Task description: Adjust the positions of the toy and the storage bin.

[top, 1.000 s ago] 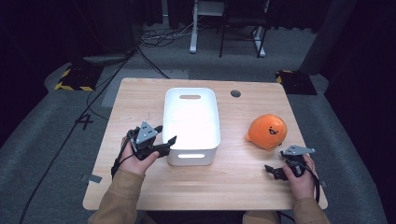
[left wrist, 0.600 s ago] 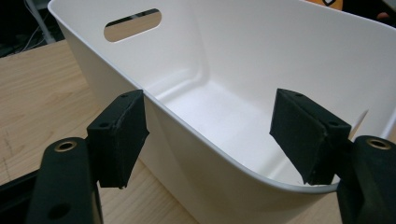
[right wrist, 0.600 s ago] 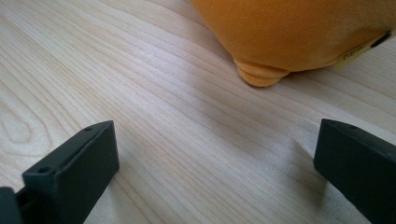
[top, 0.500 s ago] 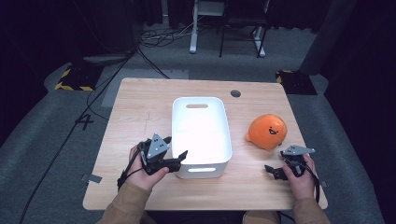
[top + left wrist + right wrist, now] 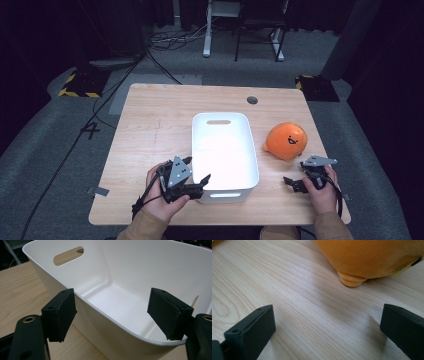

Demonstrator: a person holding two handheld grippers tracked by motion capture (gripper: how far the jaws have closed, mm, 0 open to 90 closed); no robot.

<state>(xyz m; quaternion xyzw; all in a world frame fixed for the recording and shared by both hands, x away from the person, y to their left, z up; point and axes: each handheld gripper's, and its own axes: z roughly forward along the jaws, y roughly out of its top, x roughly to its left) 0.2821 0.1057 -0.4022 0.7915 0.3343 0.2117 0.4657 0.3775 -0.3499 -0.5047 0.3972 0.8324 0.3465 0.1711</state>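
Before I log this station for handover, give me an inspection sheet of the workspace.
Surface: wooden table, bare around the items.
Job's things: white bin empty; orange plush to its right, apart from it.
Clutter: nothing seen.
Grippers: left gripper open, jaws astride the bin's wall; right gripper open, short of the plush.
Cables: black cables on the floor behind.
Surroundings: grey floor, yellow-black hazard markers.

— What blocks my left gripper (image 5: 196, 181)?
— The white bin's (image 5: 105, 315) wall stands between its spread jaws.
— And the right gripper (image 5: 295, 184)?
— Bare table (image 5: 294, 302) ahead; orange plush toy (image 5: 372, 257) beyond.
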